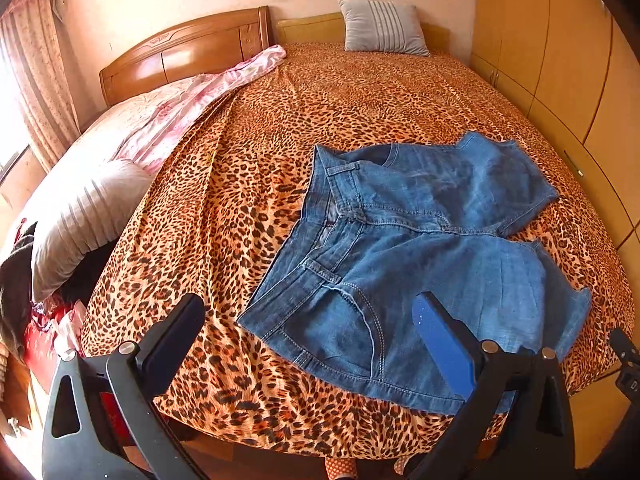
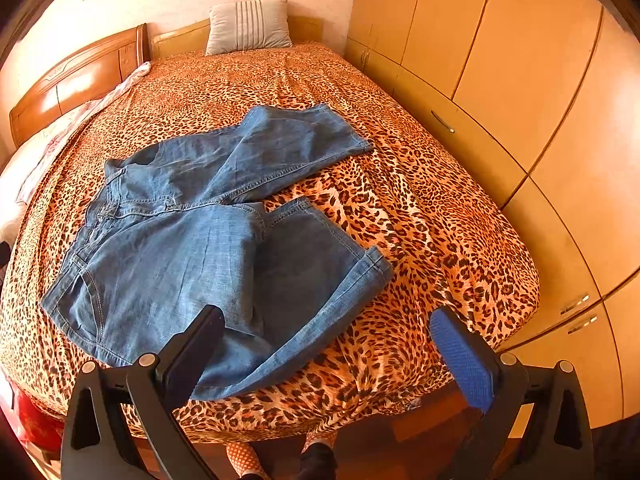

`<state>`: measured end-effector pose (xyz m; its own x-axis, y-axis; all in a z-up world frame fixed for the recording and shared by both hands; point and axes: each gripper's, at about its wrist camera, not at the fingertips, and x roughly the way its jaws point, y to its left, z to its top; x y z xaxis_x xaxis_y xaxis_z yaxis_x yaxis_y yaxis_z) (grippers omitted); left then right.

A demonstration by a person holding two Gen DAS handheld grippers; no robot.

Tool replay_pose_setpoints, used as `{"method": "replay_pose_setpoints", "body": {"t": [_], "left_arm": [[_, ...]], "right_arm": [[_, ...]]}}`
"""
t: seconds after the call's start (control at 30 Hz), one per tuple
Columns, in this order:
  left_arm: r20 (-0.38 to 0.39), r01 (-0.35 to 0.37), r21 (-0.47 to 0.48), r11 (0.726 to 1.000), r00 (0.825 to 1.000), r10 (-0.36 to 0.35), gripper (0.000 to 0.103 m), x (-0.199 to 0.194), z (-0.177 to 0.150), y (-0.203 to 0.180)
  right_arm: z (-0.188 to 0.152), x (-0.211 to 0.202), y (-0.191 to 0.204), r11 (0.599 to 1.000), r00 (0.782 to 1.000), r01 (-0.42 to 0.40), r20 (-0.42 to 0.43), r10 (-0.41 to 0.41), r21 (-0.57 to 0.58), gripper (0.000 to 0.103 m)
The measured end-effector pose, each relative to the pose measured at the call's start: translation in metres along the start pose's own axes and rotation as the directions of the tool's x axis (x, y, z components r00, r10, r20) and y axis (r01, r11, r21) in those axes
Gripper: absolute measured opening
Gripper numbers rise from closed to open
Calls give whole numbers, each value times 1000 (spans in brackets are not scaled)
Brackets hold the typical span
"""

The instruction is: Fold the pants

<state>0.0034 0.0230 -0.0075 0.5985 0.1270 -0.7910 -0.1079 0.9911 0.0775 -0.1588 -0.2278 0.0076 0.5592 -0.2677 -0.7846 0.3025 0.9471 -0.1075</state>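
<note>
Blue denim pants [image 1: 420, 248] lie on the leopard-print bed [image 1: 280, 140], waistband to the left, both legs doubled back and spread apart to the right. They also show in the right wrist view [image 2: 192, 248]. My left gripper [image 1: 308, 316] is open and empty, hovering above the near waist and pocket corner. My right gripper [image 2: 328, 328] is open and empty, above the near leg's folded end at the bed's front edge. A part of the right gripper [image 1: 626, 364] shows at the left view's right edge.
A grey striped pillow [image 1: 384, 26] stands at the headboard. A pink quilt [image 1: 168, 116] and another pillow [image 1: 80, 220] lie on the left side. Wooden wardrobes [image 2: 520, 80] run close along the bed's right side. The person's feet [image 2: 280, 456] are below the front edge.
</note>
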Motion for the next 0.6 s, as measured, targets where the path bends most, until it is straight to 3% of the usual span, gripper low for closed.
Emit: {"method": "replay_pose_setpoints", "body": {"t": [0.27,0.6], "left_arm": [[-82,-21,-48,999,997,17,103,24,-8,16],[-92,-13,-34,999,996,10,103,27,-4,8]], "right_arm": [[4,2,-5,1000,1000,2,0,-2,4,103],[10,2,1,1000,1000,-8,8,8,-24,103]]}}
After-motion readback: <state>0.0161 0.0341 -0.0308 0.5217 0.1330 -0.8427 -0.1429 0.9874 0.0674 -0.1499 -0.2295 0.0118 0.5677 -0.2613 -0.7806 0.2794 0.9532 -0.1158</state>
